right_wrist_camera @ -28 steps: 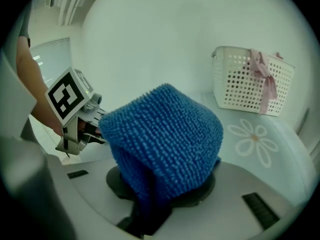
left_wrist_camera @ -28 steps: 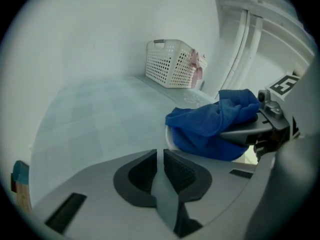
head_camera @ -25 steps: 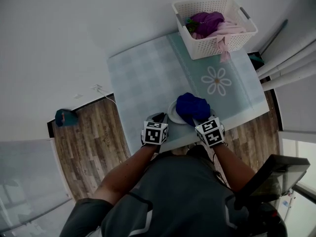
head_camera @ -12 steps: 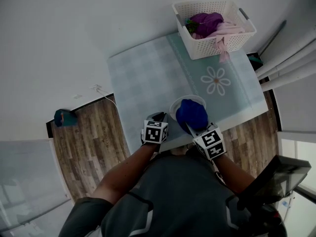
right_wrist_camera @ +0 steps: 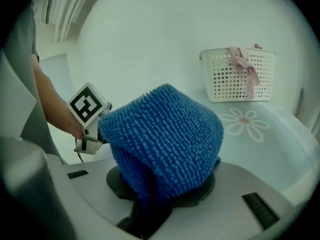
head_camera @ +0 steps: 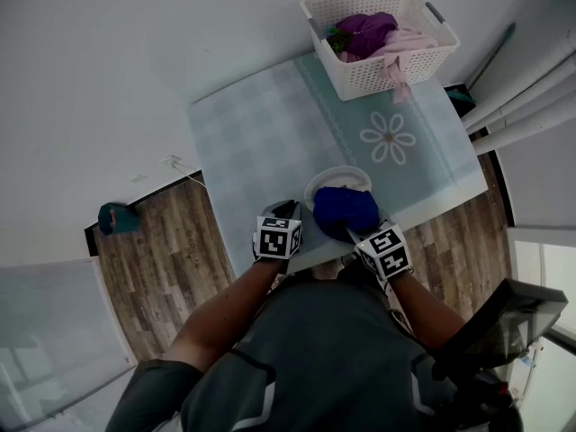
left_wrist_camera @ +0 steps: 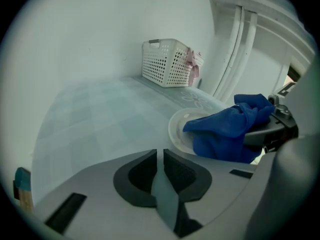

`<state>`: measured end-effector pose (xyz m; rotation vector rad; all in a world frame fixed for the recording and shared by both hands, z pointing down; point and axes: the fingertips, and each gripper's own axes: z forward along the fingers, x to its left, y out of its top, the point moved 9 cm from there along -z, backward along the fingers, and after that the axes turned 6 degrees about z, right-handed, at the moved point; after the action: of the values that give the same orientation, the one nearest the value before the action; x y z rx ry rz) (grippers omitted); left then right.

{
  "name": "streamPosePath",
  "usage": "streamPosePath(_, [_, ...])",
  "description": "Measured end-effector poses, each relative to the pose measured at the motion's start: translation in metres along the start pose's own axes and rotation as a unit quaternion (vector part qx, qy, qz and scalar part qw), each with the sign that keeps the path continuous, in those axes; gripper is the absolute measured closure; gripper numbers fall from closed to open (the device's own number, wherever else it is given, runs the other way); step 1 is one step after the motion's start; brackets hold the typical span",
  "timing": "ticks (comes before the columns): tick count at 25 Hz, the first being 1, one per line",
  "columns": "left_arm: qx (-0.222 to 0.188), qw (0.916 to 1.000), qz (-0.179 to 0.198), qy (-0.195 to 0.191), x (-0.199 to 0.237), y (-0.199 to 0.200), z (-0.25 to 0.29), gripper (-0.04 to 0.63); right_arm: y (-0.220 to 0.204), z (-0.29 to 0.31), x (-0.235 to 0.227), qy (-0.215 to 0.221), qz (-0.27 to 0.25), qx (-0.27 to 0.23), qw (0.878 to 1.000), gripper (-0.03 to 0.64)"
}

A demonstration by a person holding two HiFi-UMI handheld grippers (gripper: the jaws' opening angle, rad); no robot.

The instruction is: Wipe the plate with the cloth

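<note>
Blue fuzzy cloth [right_wrist_camera: 165, 134] is clamped in the fingers of the right gripper [right_wrist_camera: 160, 189], which are closed on a fold with the rest bunched over them. The wad sits down on the near side of the white plate [head_camera: 336, 178], by the table's [head_camera: 252, 142] near edge. The left gripper [left_wrist_camera: 159, 166] has its fingers pinched together on nothing, parked just left of the plate. I'd say the wiping is underway. The far rim is uncovered and looks like it's next, and I can't tell how clean anything is. A laundry basket [head_camera: 378, 57] sits at the far right corner.
</note>
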<state>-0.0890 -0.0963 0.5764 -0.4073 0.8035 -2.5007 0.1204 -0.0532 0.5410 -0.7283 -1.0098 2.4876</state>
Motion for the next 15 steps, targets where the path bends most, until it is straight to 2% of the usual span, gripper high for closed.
streamPosePath(10, [-0.002,0.9999,0.001,-0.01,0.0,-0.002,-0.001,0.548,-0.004,-0.033,-0.079,-0.116,0.083,-0.033,0.989,0.503])
streamPosePath(13, [-0.027,0.9994,0.001,-0.022,-0.002,-0.001,-0.012,0.546,0.001,-0.044,-0.078,-0.131,0.09,-0.046,0.986,0.503])
streamPosePath(15, [-0.054,0.998,0.009,-0.03,-0.004,0.003,-0.022,0.548,0.01,-0.054,-0.068,-0.132,0.094,-0.072,0.984,0.503])
